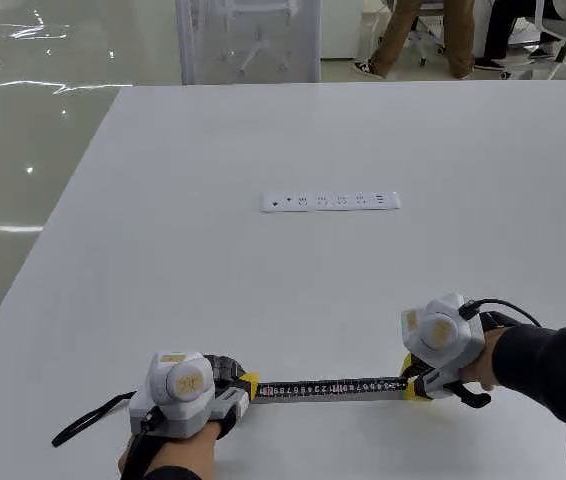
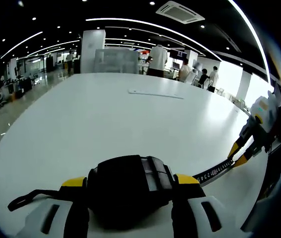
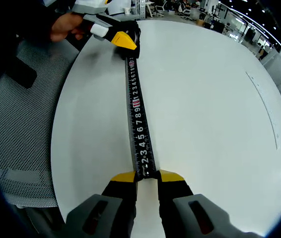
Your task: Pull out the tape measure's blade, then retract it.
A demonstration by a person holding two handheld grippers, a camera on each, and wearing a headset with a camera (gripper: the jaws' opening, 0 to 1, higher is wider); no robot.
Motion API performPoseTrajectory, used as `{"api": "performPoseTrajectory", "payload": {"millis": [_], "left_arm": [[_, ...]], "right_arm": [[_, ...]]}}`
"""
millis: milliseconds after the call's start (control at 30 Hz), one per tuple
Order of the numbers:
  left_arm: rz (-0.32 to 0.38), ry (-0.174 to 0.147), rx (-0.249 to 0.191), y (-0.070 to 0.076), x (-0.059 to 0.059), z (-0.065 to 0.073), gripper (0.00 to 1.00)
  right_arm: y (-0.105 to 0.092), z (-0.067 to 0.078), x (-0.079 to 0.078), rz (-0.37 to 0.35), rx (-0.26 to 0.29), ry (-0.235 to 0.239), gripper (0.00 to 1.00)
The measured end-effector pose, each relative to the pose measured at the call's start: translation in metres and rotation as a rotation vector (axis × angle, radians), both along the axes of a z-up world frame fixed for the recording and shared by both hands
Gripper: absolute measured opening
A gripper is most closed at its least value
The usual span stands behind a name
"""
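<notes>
the white worktop (image 1: 263,300) carries one power strip (image 1: 331,201) out at 12 o'clock in the head view, well apart from the work. two grippers sit by the near edge: the left gripper (image 1: 249,384) at 7 o'clock, the right gripper (image 1: 410,386) at 4 o'clock. there is one tape measure (image 2: 129,186). its black case is clamped between the left fingers (image 2: 74,182) and rests on the worktop, with one black strap (image 1: 88,420) trailing toward 8 o'clock. one blade (image 3: 138,109) is drawn out a short run, lying low along the worktop, and the right fingers (image 3: 123,177) are pinched on its free end.

the relation that matters: the blade's long axis runs 9 to 3 o'clock in the head view. the case lies at 9 o'clock from the right fingers, and dead ahead at 12 o'clock in the right gripper view. the right gripper has the blade end, so by my reckoning any further pull goes toward 3 o'clock along that line. the retract would bring it back toward 9 o'clock with the case pinned.
</notes>
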State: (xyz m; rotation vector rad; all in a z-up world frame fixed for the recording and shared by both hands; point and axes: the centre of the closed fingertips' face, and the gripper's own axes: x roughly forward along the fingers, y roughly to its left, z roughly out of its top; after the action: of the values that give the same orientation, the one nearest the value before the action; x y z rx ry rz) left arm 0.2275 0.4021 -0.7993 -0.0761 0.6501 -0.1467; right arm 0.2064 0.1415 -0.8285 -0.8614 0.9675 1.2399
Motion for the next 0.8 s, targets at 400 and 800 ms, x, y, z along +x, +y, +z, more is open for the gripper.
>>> {"api": "performPoseTrajectory", "payload": {"millis": [400,800], "left_arm": [[-0.001,0.000,-0.006,-0.001,0.000,0.001,0.64],[-0.005,0.005,-0.009,-0.001,0.000,0.000,0.64]], "right_arm": [[0.010,0.001,0.000,0.005,0.012,0.003,0.12],[0.026,0.000,-0.002,0.013,0.035,0.001,0.12]]}}
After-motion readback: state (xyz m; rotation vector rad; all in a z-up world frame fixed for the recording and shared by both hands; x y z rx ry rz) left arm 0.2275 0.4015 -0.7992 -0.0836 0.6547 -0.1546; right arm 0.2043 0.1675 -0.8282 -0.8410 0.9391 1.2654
